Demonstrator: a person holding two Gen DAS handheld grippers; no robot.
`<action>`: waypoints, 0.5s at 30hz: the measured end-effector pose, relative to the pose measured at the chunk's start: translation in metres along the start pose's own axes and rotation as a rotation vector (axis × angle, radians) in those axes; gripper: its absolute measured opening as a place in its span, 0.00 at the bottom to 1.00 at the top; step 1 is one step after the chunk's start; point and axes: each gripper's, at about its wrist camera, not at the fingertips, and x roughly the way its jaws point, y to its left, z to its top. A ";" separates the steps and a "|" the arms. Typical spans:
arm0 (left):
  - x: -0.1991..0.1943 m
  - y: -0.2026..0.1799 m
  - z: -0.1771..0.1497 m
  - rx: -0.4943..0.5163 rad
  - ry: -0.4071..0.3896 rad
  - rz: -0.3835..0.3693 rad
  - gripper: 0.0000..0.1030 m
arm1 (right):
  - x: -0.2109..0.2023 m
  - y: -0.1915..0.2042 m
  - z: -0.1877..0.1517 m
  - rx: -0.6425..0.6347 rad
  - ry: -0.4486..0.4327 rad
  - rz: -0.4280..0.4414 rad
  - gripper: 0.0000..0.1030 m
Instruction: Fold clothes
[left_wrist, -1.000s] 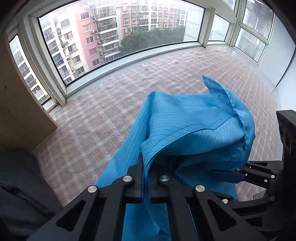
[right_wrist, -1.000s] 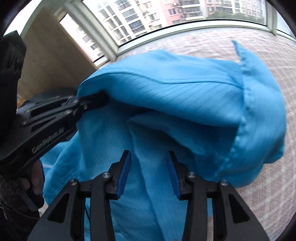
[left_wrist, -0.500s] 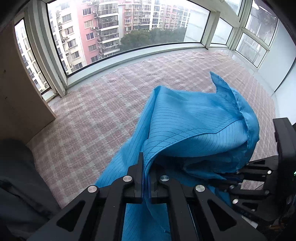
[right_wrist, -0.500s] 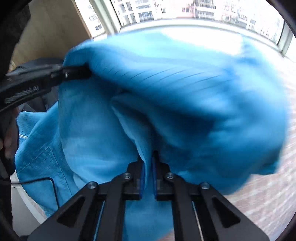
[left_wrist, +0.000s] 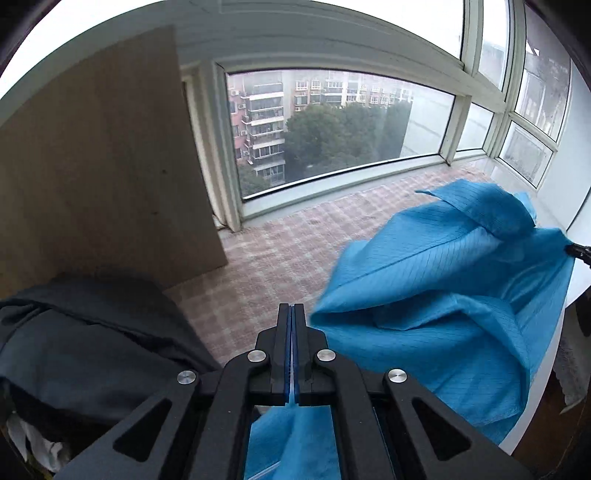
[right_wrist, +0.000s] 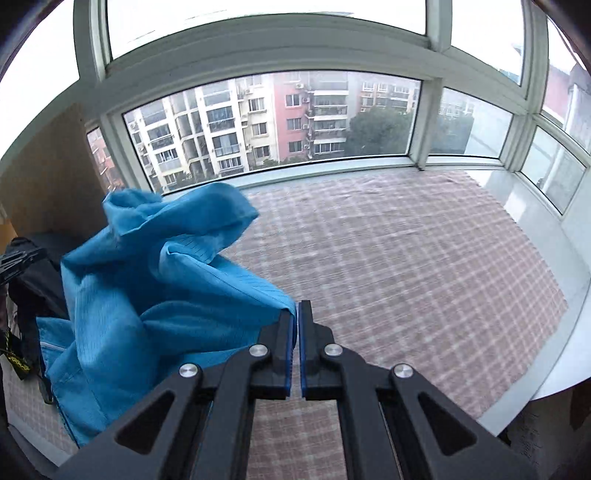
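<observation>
**Blue garment held up between two pinching grippers**

The left gripper (left_wrist: 294, 325) is pressing its blue-padded fingers (left_wrist: 286, 354) tight together on a thin edge of the blue garment (left_wrist: 436, 295), with cloth showing below the pads at 6 o'clock in the left wrist view. The right gripper (right_wrist: 296, 325) is also pinching, its fingers all but touching and a corner of the same blue garment (right_wrist: 147, 295) caught at their tips.

From the left gripper the fabric is billowing out toward 3 o'clock, bunched and folded over itself, reaching the tip of the right gripper (left_wrist: 578, 253) at the frame's edge. In the right wrist view the cloth is hanging in a crumpled mass toward 9 o'clock, lifted above the pink checked cloth (right_wrist: 406, 258) that is covering the window ledge.

A heap of dark clothing (left_wrist: 92, 343) is lying at 8 o'clock in the left view, beside a wooden panel (left_wrist: 99, 166). The curved window (right_wrist: 277, 122) is running across 12 o'clock, with apartment blocks outside
</observation>
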 end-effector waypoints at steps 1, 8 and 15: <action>-0.013 0.012 -0.002 -0.017 -0.011 0.005 0.00 | -0.007 -0.005 0.005 0.010 -0.015 -0.018 0.02; 0.004 0.005 -0.031 0.067 0.074 -0.002 0.00 | 0.014 -0.024 0.007 0.033 0.065 -0.124 0.02; 0.097 -0.104 -0.054 0.288 0.254 -0.209 0.12 | 0.082 -0.036 -0.029 0.030 0.243 -0.131 0.02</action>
